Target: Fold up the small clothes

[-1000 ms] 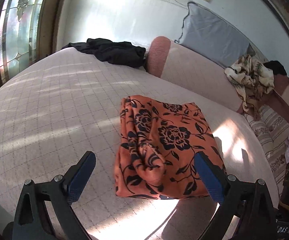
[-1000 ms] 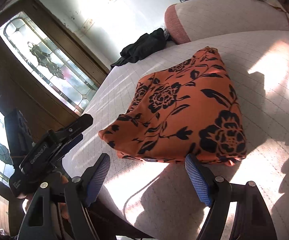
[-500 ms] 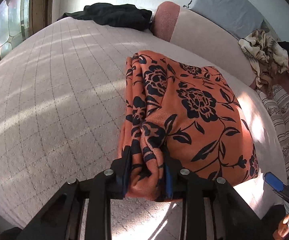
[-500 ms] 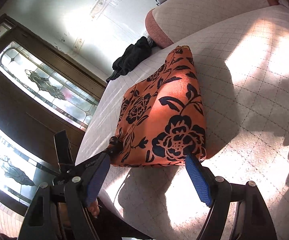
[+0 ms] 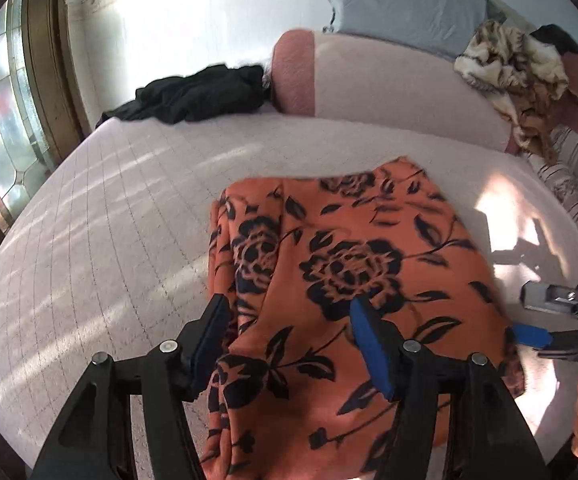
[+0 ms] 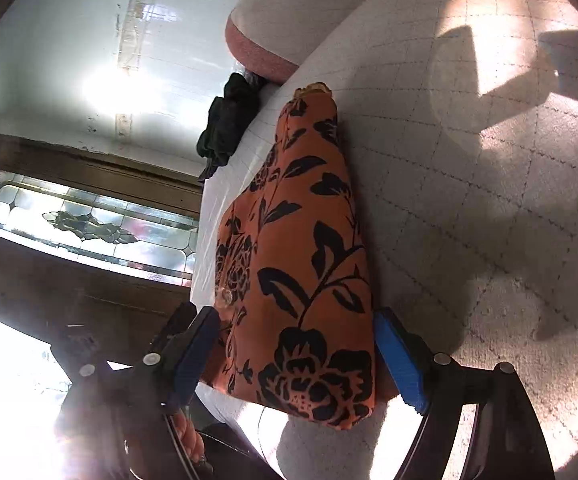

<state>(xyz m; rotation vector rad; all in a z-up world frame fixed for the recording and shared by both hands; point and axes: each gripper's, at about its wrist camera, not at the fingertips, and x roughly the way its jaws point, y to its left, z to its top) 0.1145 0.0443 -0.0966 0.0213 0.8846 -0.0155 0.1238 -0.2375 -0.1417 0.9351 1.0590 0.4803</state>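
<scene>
A folded floral cloth (image 5: 353,280) lies at the bed's (image 5: 101,240) near edge; a dark garment (image 5: 193,94) lies at its far edge, beside the bolster (image 5: 369,80).

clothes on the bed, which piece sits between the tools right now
The orange cloth with black roses, folded, lies between the open fingers of both tools. The crumpled black garment sits far back by the pink bolster, and the tan patterned cloth is draped beyond it.

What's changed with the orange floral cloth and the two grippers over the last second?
The left hand-held gripper, clamped on the orange floral garment half a second ago, has opened again, the cloth between its jaws. The right hand-held gripper moved in and now straddles the garment's near end, open. The black clothing stayed put.
</scene>
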